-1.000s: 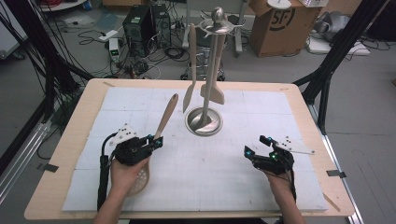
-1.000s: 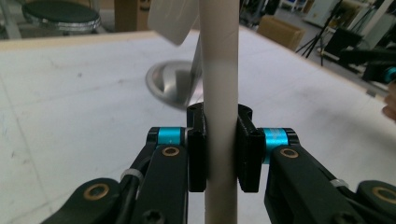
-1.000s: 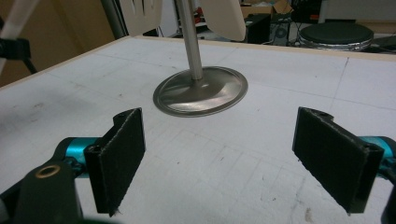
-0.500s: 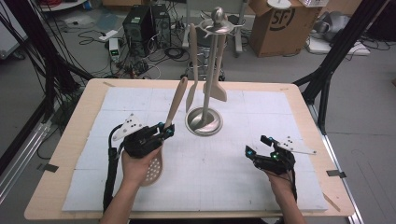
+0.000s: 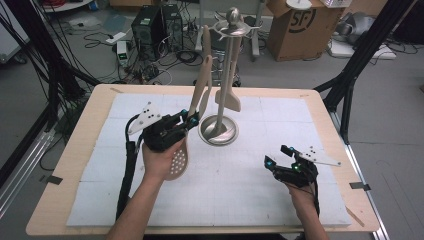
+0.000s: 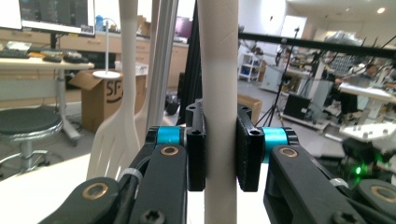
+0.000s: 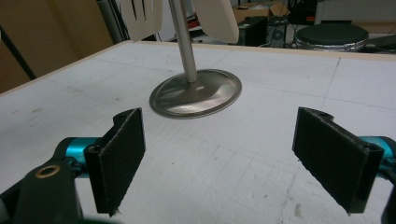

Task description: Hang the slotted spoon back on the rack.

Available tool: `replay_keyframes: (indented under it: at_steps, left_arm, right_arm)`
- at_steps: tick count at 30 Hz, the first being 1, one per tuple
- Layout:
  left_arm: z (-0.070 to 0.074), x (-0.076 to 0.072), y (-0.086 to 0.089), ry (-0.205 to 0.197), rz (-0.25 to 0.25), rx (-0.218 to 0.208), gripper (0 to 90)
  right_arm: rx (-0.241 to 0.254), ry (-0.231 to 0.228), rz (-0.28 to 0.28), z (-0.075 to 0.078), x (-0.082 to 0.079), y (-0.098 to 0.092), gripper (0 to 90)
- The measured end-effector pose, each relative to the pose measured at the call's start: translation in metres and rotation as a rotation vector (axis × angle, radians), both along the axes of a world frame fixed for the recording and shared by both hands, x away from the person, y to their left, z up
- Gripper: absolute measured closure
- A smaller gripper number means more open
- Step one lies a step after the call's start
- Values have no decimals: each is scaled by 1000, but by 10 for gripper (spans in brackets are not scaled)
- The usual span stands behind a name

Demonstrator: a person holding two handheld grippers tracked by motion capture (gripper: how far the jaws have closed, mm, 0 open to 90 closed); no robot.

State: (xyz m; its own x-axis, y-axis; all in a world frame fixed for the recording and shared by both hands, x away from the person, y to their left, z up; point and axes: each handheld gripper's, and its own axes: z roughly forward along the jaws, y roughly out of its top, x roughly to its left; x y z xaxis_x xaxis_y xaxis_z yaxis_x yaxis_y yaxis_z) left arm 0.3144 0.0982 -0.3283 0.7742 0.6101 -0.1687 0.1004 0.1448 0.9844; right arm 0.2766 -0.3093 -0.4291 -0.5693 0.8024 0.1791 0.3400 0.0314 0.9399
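One pale wooden skimmer spoon with a perforated bowl [image 5: 178, 159] is being held upright-tilted above the white mat, its handle clamped between the pads of the left gripper [image 5: 189, 120], just beside the silver utensil stand [image 5: 219, 131] where a slotted wooden spatula [image 6: 119, 135] is hanging. Right gripper [image 5: 279, 162] is resting wide apart, gripping nothing. Behind the table, a brown cardboard box [image 5: 295, 27] is showing "SF".

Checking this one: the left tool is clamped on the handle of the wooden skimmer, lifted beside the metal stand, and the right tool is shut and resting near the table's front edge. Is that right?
Not quite. The right tool is open: the right gripper view shows its pads wide apart with nothing between them. The rest holds: the left tool clamps the wooden skimmer by its handle beside the metal stand.
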Motion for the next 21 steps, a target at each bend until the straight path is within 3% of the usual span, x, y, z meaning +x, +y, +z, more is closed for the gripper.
replay_keyframes:
  at_steps: [6,11,16,21]
  left_arm:
    - [6,8,-8,-16,-16,-65,775]
    - [13,14,-13,-41,-21,-89,775]
    - [13,23,-16,-32,-19,-96,775]
    - [10,25,-18,-43,-18,-75,775]
  right_arm:
    - [-5,5,-3,0,0,1,162]
    - [-9,5,-1,-1,0,1,162]
    - [-6,13,-3,-2,0,-1,162]
    - [-5,9,-5,-2,1,-2,162]
